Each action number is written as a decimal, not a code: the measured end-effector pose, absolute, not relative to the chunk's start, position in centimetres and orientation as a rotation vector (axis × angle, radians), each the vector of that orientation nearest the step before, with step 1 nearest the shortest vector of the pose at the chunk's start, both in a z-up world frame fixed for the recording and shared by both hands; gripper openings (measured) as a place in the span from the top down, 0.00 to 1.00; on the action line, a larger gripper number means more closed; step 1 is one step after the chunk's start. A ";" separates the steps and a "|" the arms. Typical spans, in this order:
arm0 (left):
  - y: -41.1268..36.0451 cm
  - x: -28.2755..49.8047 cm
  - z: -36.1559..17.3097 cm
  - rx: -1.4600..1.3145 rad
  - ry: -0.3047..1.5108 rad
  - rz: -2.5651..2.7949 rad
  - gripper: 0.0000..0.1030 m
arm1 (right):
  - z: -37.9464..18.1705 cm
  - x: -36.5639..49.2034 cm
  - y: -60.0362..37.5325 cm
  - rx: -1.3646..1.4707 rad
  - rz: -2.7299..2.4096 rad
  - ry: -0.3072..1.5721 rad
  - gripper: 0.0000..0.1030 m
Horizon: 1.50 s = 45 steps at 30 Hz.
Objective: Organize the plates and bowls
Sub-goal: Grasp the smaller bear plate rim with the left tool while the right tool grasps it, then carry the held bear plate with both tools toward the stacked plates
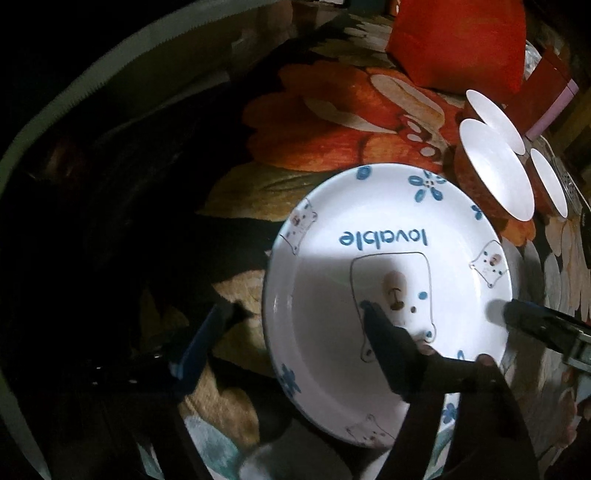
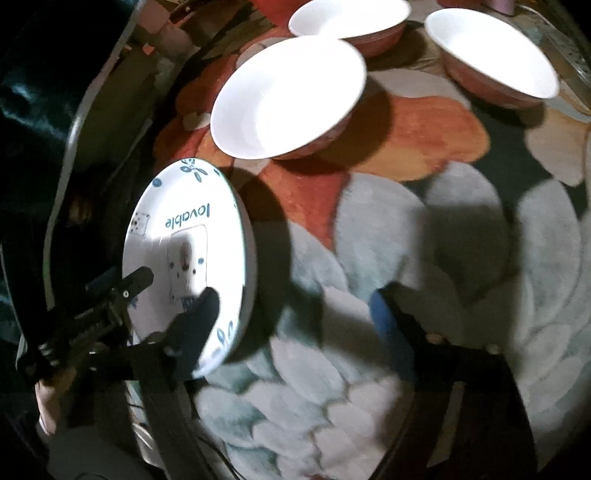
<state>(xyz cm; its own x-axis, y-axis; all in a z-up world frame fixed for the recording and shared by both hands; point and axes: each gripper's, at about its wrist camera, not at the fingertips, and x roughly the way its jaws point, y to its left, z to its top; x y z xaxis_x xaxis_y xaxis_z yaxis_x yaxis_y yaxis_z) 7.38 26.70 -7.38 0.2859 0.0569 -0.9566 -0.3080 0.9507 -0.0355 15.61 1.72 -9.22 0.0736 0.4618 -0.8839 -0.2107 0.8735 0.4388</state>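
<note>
A white plate (image 1: 388, 206) with blue flowers and the word "lovable" sits on the floral cloth near its dark left edge. My left gripper (image 1: 297, 306) straddles the plate's left rim, one finger outside it and one over the plate, jaws apart with no pad pressing. My right gripper (image 2: 294, 293) straddles the opposite rim of the plate (image 2: 177, 192) the same way, open. Its dark finger (image 1: 535, 321) shows at the right in the left wrist view. Three white bowls with reddish outsides (image 2: 288, 99) (image 2: 351, 18) (image 2: 491, 55) stand upright beyond the plate.
A floral cloth (image 2: 424, 229) covers the surface. A red cushion (image 1: 461, 44) and a pink-edged box (image 1: 554, 107) lie past the bowls. A pale border strip (image 1: 55, 110) marks the left edge, dark beyond it. A hand (image 2: 48, 398) holds the left tool.
</note>
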 end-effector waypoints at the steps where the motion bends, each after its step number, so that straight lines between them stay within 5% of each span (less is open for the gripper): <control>1: 26.9 7.6 -7.7 -0.238 1.270 0.241 0.52 | -9.5 15.7 2.1 0.222 0.517 1.420 0.36; 3: 27.3 7.9 -8.2 -0.259 1.290 0.225 0.66 | -10.0 15.8 2.9 0.216 0.529 1.437 0.52; 8: 28.0 8.3 -8.3 -0.310 1.263 0.183 0.73 | -10.0 15.5 4.2 0.157 0.570 1.426 0.79; 17: 26.2 8.2 -8.1 -0.247 1.282 0.127 0.73 | -9.8 14.7 4.6 0.095 0.599 1.426 0.82; 36: 11.4 7.9 -7.6 -0.096 1.326 -0.130 0.73 | -9.2 12.5 -10.0 0.166 0.451 1.444 0.82; 45: 11.8 7.9 -7.7 -0.137 1.317 -0.104 0.74 | -9.3 12.9 -10.4 0.198 0.434 1.417 0.79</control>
<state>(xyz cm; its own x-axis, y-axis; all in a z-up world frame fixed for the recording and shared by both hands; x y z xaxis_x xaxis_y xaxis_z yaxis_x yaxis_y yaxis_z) 7.91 11.76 -7.74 0.2484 -0.1537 -0.9564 -0.0018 0.9873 -0.1591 12.94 -10.36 -9.32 0.0917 0.4055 -0.9095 -0.1735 0.9059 0.3864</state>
